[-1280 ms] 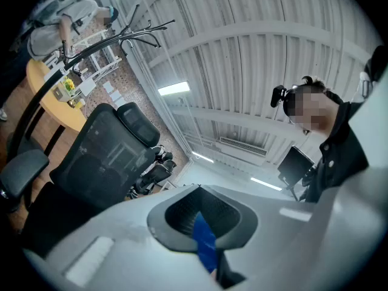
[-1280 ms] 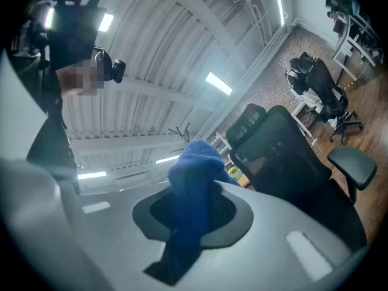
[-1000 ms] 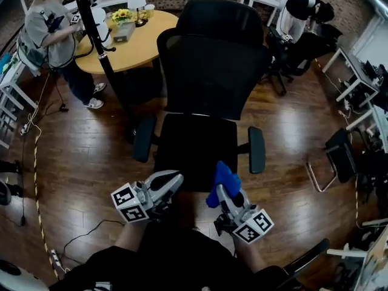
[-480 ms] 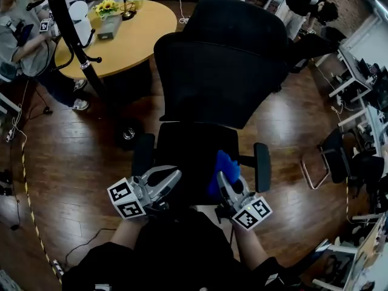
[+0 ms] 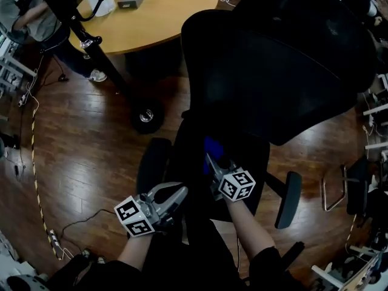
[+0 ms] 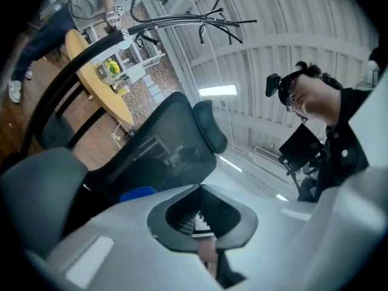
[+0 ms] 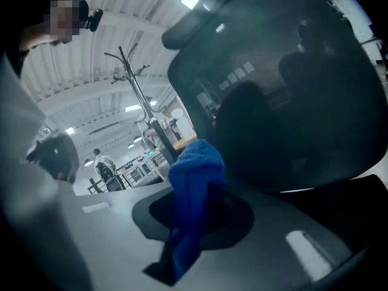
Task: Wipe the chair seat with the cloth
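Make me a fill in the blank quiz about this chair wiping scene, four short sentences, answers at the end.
1. The right gripper is shut on a blue terry ___.
2. It holds that over the black mesh office chair's ___.
3. The round table beyond the chair has a top of light ___.
4. The left gripper, near the chair's front edge, holds ___.

Missing words: cloth; seat; wood; nothing.

The right tool (image 5: 210, 158) has carried the blue cloth (image 5: 211, 145) forward onto the chair seat (image 5: 245, 155).
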### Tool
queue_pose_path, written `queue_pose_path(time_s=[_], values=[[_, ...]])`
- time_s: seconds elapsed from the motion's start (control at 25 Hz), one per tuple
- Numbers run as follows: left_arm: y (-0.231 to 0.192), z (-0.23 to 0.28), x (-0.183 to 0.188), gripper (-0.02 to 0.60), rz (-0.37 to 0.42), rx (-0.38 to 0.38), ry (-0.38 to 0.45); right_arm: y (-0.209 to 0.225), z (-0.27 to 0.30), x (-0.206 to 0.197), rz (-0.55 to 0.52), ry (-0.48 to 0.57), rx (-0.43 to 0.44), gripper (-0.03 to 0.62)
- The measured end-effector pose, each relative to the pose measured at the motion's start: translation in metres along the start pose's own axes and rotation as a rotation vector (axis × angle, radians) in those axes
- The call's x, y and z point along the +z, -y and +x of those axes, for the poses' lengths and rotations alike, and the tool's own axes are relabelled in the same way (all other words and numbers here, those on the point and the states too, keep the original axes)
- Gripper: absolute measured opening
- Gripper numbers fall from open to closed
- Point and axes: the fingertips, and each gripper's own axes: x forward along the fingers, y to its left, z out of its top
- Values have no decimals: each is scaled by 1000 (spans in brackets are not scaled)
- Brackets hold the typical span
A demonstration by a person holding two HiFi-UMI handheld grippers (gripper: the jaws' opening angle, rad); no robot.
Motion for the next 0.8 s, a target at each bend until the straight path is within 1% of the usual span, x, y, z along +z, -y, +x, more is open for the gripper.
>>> queue_pose_path(time_s=[0.12,0.2,0.28,0.36,0.44,0.48,0.64,0.72,0.8], values=[[-21,-6,-4,0,-32,56,32,31,65,-28,-30,-122,-6,61],[-41,-6,-6,0,-46,75,40,55,110,-45,-67,-175,-40,61],[-56,-8,-7,0,-56,88,48,74,148,-58,-129,-219,-85,61],[-62,-16,-9,0,-63,105,59,82,172,-76,-201,-282,-119,61],[-63,-26,-11,0,-67,123,66,85,183,-93,-245,-337,-142,61],[-63,-30,-11,0,-69,131,68,85,185,-96,-252,-339,-150,61],[-67,-45,-10,0,-75,147,75,85,180,-95,-237,-295,-165,61],[-69,-47,-10,0,-74,149,75,96,170,-94,-209,-285,-200,61],[-71,-47,-11,0,-75,153,66,118,153,-94,-191,-280,-256,61]])
